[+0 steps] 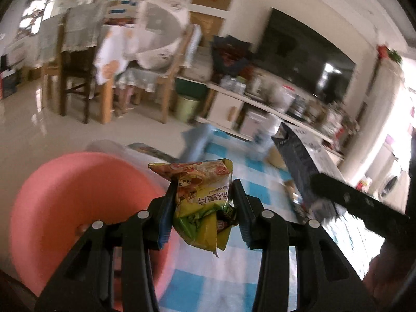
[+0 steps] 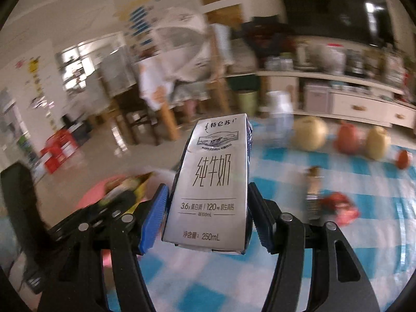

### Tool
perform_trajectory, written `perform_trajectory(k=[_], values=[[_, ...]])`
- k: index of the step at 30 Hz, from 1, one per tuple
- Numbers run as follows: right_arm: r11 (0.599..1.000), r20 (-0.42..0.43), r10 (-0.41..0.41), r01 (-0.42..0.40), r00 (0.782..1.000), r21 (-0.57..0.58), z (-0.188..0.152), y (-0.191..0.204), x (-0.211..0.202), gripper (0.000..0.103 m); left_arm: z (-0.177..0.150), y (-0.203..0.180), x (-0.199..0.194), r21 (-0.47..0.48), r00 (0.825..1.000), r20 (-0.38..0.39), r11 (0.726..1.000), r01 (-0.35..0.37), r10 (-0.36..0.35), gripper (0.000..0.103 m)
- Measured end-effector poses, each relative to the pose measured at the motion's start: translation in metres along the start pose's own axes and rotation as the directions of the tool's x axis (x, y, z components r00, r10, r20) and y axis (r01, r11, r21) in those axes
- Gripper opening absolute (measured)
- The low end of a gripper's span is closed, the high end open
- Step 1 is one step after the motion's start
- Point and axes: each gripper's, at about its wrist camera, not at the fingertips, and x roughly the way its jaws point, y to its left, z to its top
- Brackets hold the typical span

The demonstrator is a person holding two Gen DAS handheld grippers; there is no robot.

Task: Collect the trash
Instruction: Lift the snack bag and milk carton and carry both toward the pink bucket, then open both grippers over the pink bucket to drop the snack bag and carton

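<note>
The left gripper (image 1: 202,202) pinched one crumpled snack wrapper (image 1: 202,200) beside one pink bin (image 1: 65,208); the right gripper (image 2: 208,208) clamped one milk carton (image 2: 210,187) above a checked cloth (image 2: 338,247).

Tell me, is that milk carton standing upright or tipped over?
Roughly upright: the milk carton is held off the table between the right claw's fingers, its print reading right way up.
</note>
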Motion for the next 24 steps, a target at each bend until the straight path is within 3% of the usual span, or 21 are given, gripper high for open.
perform_trajectory(k=[5, 9, 15, 18, 20, 24], values=[[0.994, -0.051, 0.092, -0.095, 0.995, -0.063, -0.004, 0.060, 0.034, 0.062, 0.008, 0.052, -0.003, -0.106, 0.995, -0.004, 0.990, -0.097, 0.097, 0.044], [0.984, -0.088, 0.145, -0.153, 0.985, -0.088, -0.010, 0.092, 0.056, 0.062, 0.011, 0.090, -0.005, -0.199, 0.983, -0.026, 0.963, -0.181, 0.179, 0.044], [0.974, -0.123, 0.208, -0.217, 0.970, -0.070, -0.018, 0.113, 0.079, 0.063, 0.010, 0.124, -0.004, -0.289, 0.964, -0.083, 0.919, -0.267, 0.254, 0.046], [0.970, -0.146, 0.224, -0.235, 0.964, -0.063, -0.024, 0.117, 0.086, 0.063, 0.010, 0.129, -0.007, -0.305, 0.955, -0.087, 0.905, -0.296, 0.283, 0.055], [0.970, -0.151, 0.230, -0.240, 0.961, -0.049, -0.027, 0.116, 0.088, 0.064, 0.011, 0.129, -0.009, -0.304, 0.949, -0.074, 0.899, -0.316, 0.308, 0.068], [0.976, -0.116, 0.209, -0.214, 0.971, -0.032, -0.028, 0.106, 0.078, 0.081, 0.016, 0.130, -0.008, -0.286, 0.939, -0.069, 0.895, -0.343, 0.338, 0.080]])
